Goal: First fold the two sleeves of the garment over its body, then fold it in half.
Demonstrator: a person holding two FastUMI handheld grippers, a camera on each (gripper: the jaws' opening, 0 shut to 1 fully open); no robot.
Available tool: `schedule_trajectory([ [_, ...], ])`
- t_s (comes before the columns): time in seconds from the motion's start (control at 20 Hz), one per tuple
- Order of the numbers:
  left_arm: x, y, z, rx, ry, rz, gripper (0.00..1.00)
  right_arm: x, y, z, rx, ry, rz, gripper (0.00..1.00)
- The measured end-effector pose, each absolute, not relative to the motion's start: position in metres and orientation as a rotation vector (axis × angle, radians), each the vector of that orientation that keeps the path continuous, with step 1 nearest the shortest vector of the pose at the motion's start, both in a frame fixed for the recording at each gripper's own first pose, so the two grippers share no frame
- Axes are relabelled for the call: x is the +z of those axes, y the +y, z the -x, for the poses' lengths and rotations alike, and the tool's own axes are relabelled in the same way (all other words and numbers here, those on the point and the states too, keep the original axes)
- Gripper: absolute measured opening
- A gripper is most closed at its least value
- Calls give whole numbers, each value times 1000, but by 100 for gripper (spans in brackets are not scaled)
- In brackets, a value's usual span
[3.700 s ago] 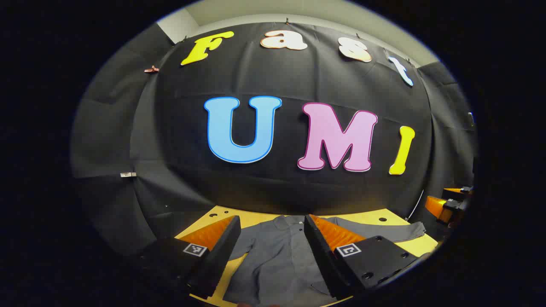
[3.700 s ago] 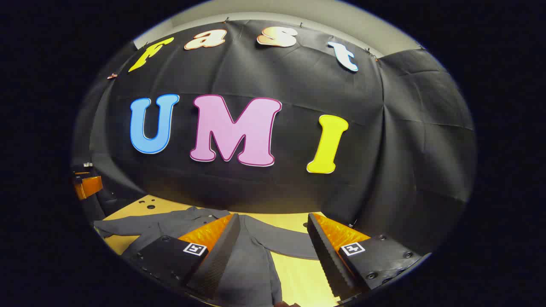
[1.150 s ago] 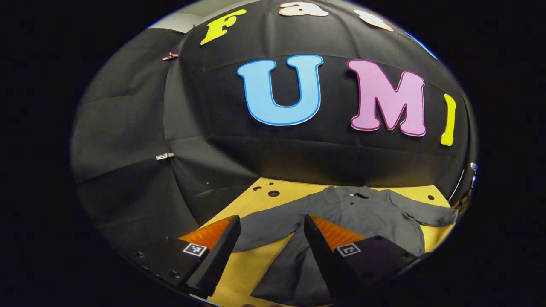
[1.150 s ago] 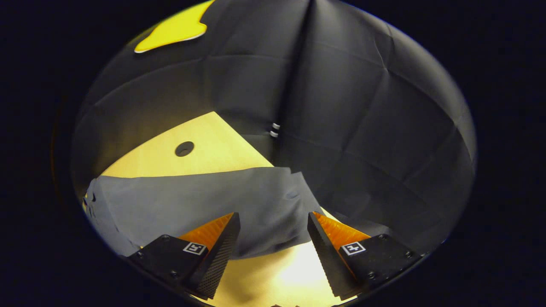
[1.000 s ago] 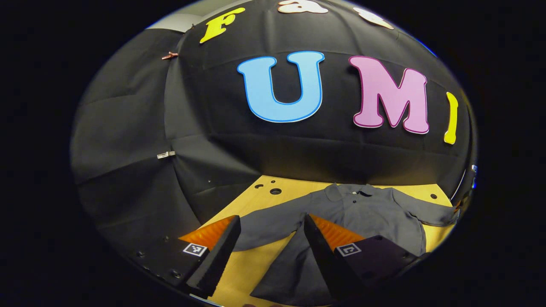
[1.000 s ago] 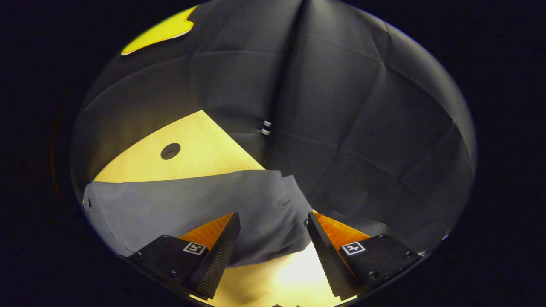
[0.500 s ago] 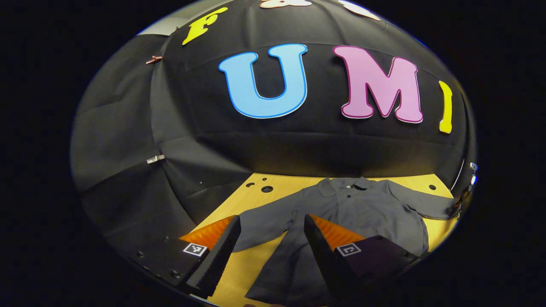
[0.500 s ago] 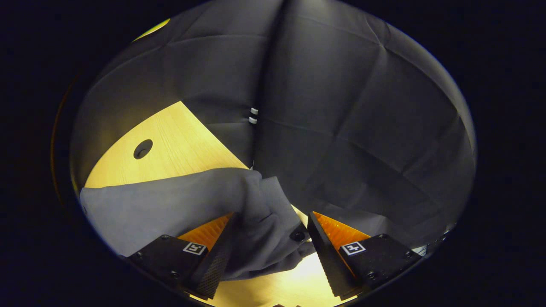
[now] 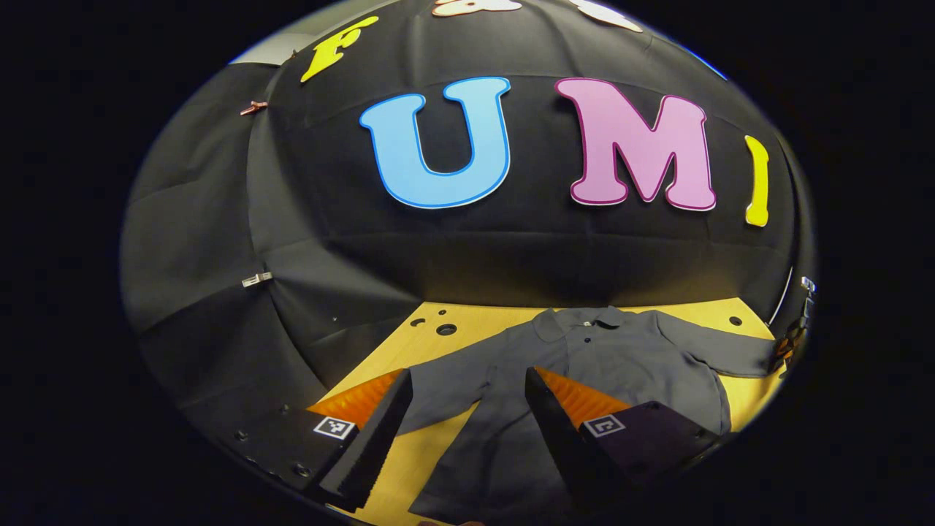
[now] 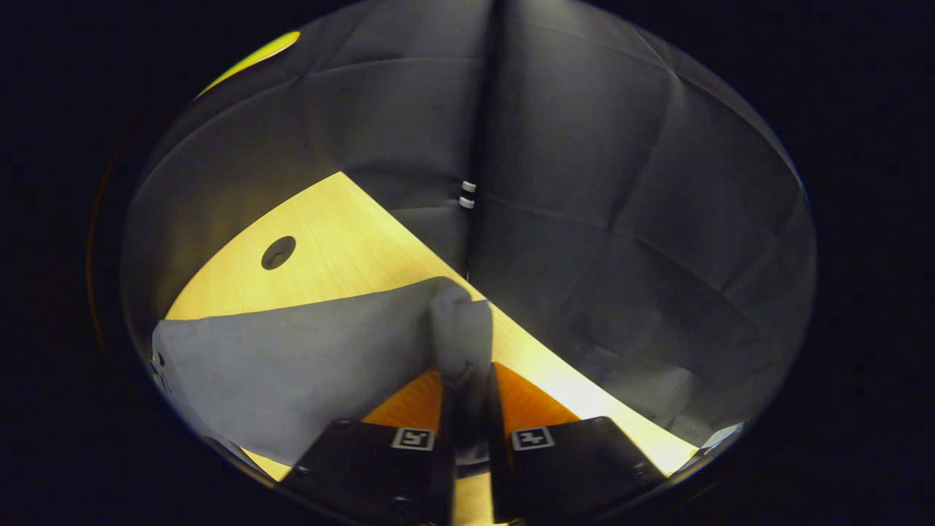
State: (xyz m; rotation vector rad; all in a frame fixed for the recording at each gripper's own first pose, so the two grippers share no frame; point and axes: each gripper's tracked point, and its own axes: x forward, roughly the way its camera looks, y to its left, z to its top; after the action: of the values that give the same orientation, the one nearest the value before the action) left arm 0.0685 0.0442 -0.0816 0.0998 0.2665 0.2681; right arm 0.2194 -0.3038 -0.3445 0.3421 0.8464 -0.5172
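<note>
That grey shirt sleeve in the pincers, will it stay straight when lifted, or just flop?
Probably flop: the sleeve already bunches into folds where the right gripper pinches its cuff. The shirt lies flat and thin on the table, so it likely weighs little. Being cloth, it should drag along rather than roll.

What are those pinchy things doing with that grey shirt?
A person is folding a grey shirt that lies spread flat on a wooden table, using hand-held tongs. The right tongs have shut on the end of one sleeve, pinching the cloth between both fingers, ready to fold it over the body. The left tongs hang open above the other sleeve, gripping nothing. Neither sleeve is folded yet.
</note>
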Motion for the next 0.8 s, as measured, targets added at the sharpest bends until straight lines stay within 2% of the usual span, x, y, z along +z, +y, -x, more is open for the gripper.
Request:
schedule_trajectory([
  [0.05, -81, 46, -67, 272, 269, -96, 98, -344, -302, -220, -514, 848, -323, 20],
  [0.1, -82, 47, -66, 274, 272, -94, 98, -345, -299, -219, -503, 854, -312, 10],
  [0.15, -82, 48, -67, 276, 273, -92, 98, -343, -295, -219, -496, 858, -312, 8],
  [0.45, -83, 62, -71, 285, 277, -88, 98, -317, -288, -222, -474, 818, -263, 7],
  [0.8, -87, 86, -63, 274, 280, -57, 98, -219, -216, -236, -326, 698, -174, 7],
])
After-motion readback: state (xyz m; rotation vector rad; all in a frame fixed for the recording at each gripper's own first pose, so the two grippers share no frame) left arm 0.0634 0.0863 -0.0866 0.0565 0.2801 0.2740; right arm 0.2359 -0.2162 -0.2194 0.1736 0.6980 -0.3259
